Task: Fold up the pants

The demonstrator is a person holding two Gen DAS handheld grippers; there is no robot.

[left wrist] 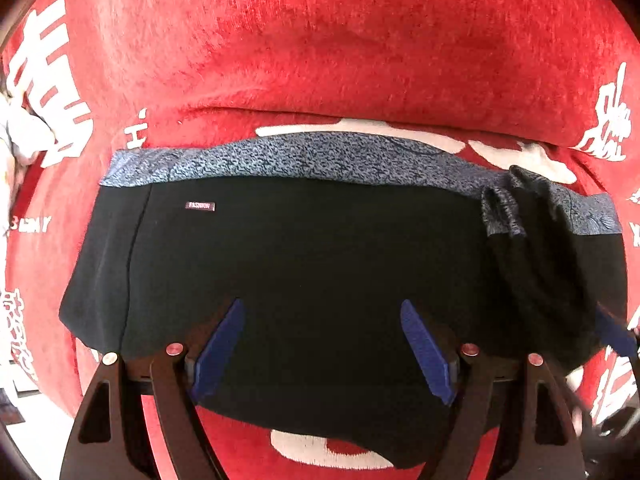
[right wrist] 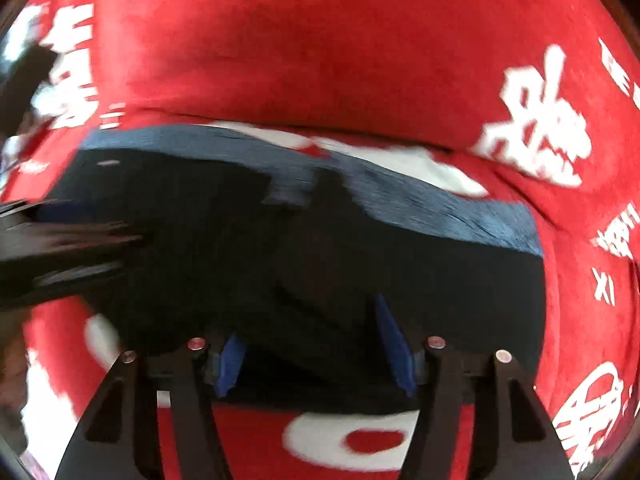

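Your left gripper (left wrist: 322, 344) and right gripper (right wrist: 316, 354) both hung spread wide and empty over the black pants (left wrist: 300, 264), which lay folded compactly on the red printed blanket (left wrist: 340, 48); only a bunched waistband (left wrist: 508, 208) seemed left to smooth.

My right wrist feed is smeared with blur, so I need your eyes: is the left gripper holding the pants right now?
Observer: No. The left gripper is open, with its blue fingers spread over the black pants and nothing clamped between them.
Operator: Is the waistband lying flat?
Observer: Mostly. The speckled blue-grey waistband runs smoothly, but a bunched fold sits near its right end.
Operator: Is there any marker I can orient by?
Observer: Yes, a small lettered label shows just below the waistband, toward the left end.
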